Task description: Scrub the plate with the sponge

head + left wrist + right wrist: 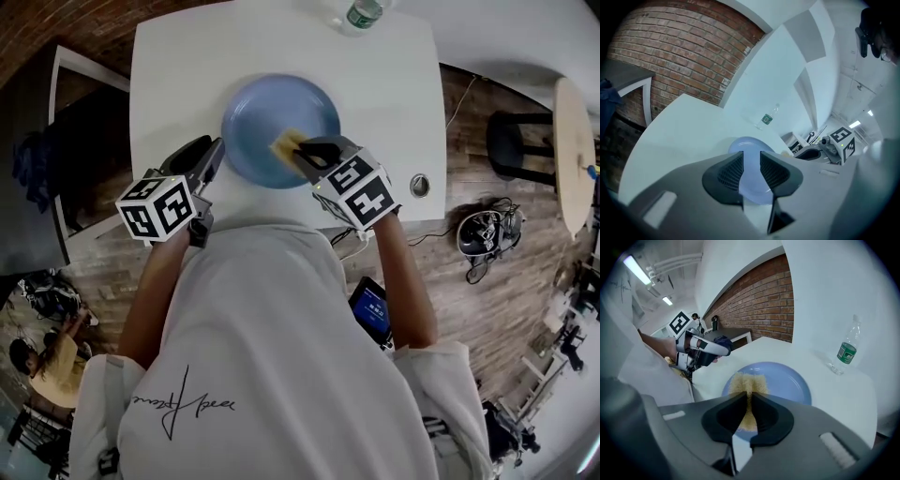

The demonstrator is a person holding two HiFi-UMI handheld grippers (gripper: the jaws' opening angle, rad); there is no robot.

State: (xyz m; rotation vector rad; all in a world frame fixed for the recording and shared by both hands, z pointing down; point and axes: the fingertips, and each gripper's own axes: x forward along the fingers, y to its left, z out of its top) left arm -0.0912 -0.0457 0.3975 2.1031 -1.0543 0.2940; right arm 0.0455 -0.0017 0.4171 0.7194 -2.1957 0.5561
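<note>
The blue plate lies flat in the middle of the white table, and the yellow sponge is over its inner face toward 4 o'clock. The right gripper has its jaws pinched tight on the sponge, squeezing it thin, so the pick-up is done. Whether the sponge presses on the plate or hangs just above it cannot be told. The left gripper sits at the plate's 8 o'clock edge with its jaws apart and nothing between them, so it gives the plate no steadying hold. The plate shows no foam, streaks or dirt, so nothing here proves how much scrubbing is done. I judge the rubbing unfinished or just paused. 1 bottle stands well apart at 1 o'clock.
</note>
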